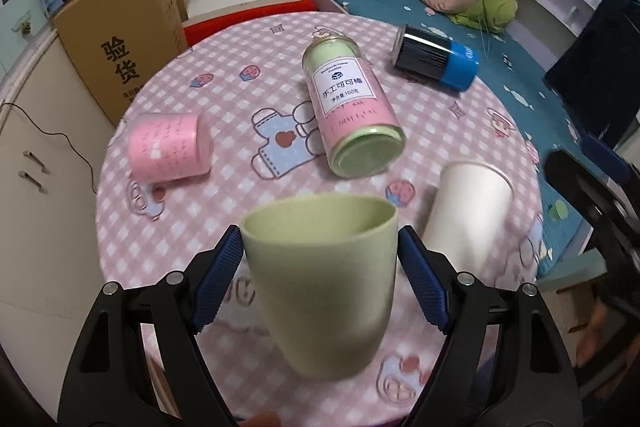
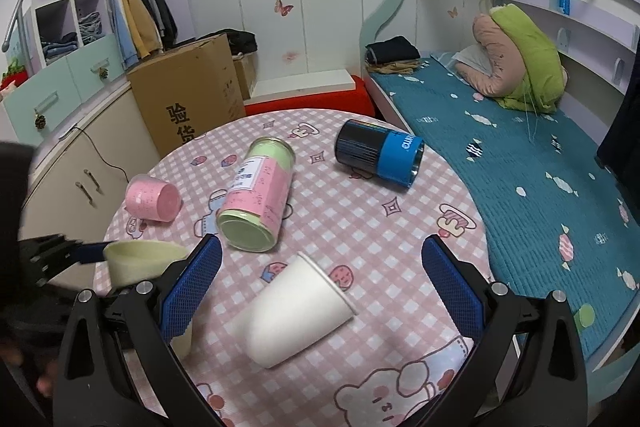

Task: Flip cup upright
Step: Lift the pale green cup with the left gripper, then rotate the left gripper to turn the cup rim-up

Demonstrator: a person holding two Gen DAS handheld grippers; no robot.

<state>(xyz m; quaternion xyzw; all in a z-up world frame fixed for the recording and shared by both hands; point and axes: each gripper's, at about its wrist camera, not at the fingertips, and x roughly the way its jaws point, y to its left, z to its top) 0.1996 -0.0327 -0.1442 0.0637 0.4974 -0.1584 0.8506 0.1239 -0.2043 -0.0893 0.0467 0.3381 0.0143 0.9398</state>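
My left gripper (image 1: 320, 247) is shut on a light green cup (image 1: 324, 283), its blue pads pressed on both sides near the rim. The cup is held mouth up over the pink checked table (image 1: 224, 99). It also shows at the left of the right wrist view (image 2: 140, 261), partly behind my right finger. My right gripper (image 2: 322, 283) is open and empty, its fingers to either side of a white paper cup (image 2: 296, 311) that lies on its side. That paper cup shows in the left wrist view (image 1: 468, 215) too.
A pink cup (image 1: 168, 147), a pink and green jar (image 1: 352, 111) and a black and blue can (image 1: 436, 57) lie on their sides on the table. A cardboard box (image 1: 120, 39) stands behind the table. A bed (image 2: 520, 163) runs along the right.
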